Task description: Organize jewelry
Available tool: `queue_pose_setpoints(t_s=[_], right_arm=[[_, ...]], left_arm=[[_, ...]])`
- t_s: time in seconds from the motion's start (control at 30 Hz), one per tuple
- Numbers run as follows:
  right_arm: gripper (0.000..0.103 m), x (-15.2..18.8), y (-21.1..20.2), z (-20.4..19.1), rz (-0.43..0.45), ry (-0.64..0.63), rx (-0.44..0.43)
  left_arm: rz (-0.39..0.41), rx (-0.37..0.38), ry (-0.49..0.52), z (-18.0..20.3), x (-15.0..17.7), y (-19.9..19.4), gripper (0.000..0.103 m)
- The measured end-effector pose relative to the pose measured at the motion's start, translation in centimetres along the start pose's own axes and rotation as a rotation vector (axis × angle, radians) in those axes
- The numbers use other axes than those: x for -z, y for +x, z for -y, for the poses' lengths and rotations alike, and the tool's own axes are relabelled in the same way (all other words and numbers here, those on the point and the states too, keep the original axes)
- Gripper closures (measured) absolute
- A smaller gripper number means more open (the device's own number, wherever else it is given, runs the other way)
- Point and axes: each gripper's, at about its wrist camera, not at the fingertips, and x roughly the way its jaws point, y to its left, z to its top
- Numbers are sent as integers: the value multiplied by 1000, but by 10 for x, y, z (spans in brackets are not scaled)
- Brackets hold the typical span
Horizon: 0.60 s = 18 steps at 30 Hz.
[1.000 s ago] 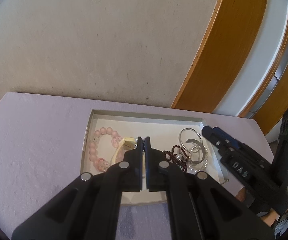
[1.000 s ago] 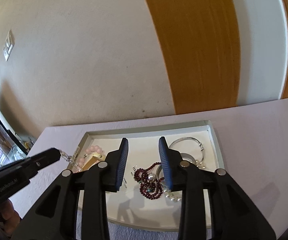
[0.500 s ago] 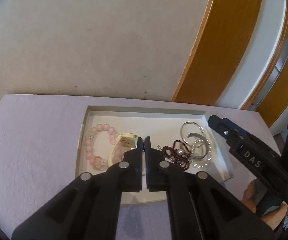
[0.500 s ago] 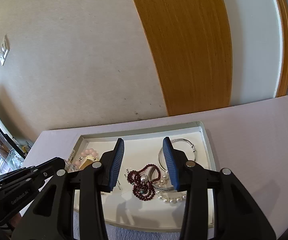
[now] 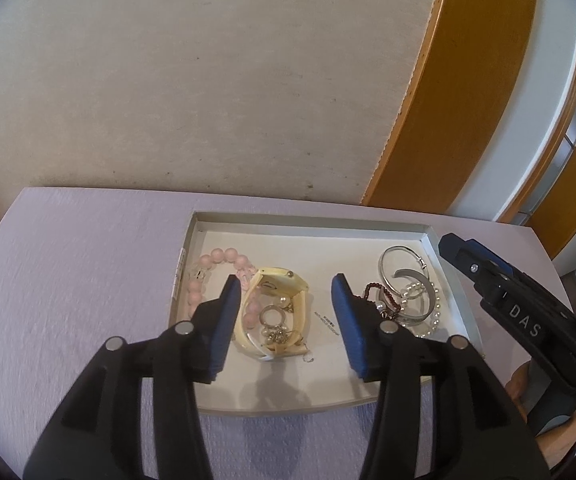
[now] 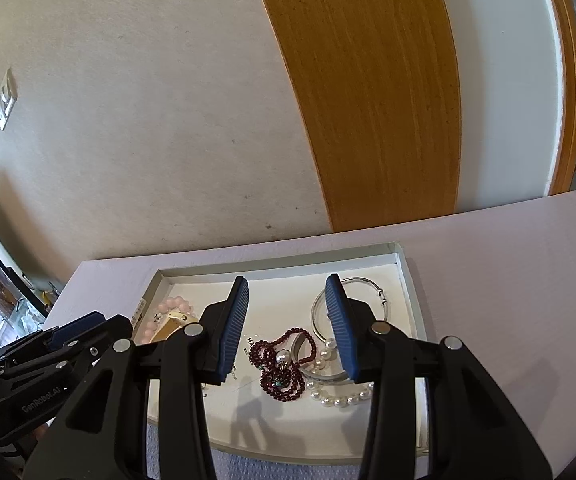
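A shallow white tray on the lilac table holds the jewelry. My left gripper hovers over the tray's left half, its jaws opening with nothing pressed between them. Below it lies a cream watch with a small pearly ring charm inside its strap loop, beside a pink bead bracelet. My right gripper stands open above a dark red bead bracelet, a pearl strand and a silver bangle; it grips nothing.
The tray sits near the table's far edge against a beige wall with a wooden door frame. Bare lilac table lies to the left of the tray. The right gripper's body reaches in past the tray's right rim.
The left jaws went from shut to wide apart, and a small pearly charm now lies within the watch strap. The right jaws widened a little.
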Motion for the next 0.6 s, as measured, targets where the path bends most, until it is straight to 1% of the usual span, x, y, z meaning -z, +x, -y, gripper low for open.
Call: queue_pose_setpoints(t_s=[0.23,0.3,0.33,0.37,0.43,0.5,0.53,0.57,0.6], right_arm=[[56,-4,-5,2,3,18,2],[51,-4,-12,0,7,25,-11],[46,-4,-18,-2,15,22,-17],[41,-3,-24,-4,24,15,-17],[38,0,-35,-7,34,4,-8],[35,7,-43,-10,20,-12,-5],[30,11,-45,-12,11,-20,-3],[25,15,-48,-14,3,-30,0],[22,20,-51,-16,-2,-41,6]], left_arm=[[0,15,-14,-2,-3,-6,47],[-5,26,-27,-4,0,-15,44],[-4,21,-25,-6,3,-21,43],[1,12,-21,-7,5,-26,40],[18,-10,-13,-13,13,-41,34],[27,-18,-24,-21,21,-53,26],[30,-17,-38,-26,27,-59,23],[26,-15,-47,-31,31,-63,18],[25,-11,-51,-33,35,-65,16]])
